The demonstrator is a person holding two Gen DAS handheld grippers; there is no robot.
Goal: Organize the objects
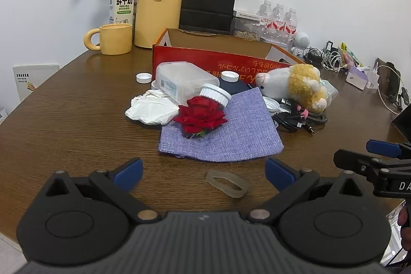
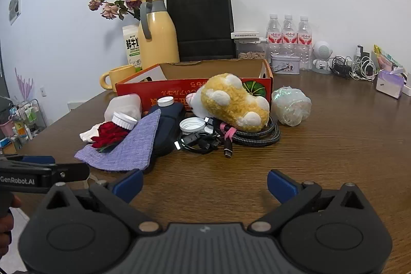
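Wooden surface (image 1: 64, 120), white wall behind. Clutter pile sits mid-frame before the red box (image 1: 205, 60): rose (image 1: 200, 114) on purple cloth (image 1: 231, 130), plush toy (image 2: 231, 102), cables (image 2: 231, 138), clear band (image 1: 226, 182) lower centre. Nothing sorted yet, I'd say I'm at the start; next I pick one item. Left gripper (image 1: 204, 170) and right gripper (image 2: 205, 181): jaws fully wide, empty, touching nothing.

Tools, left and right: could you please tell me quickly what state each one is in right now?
Left tool: open wide, holding nothing; a rubber band lies on the table between its fingers.
Right tool: open wide, holding nothing.
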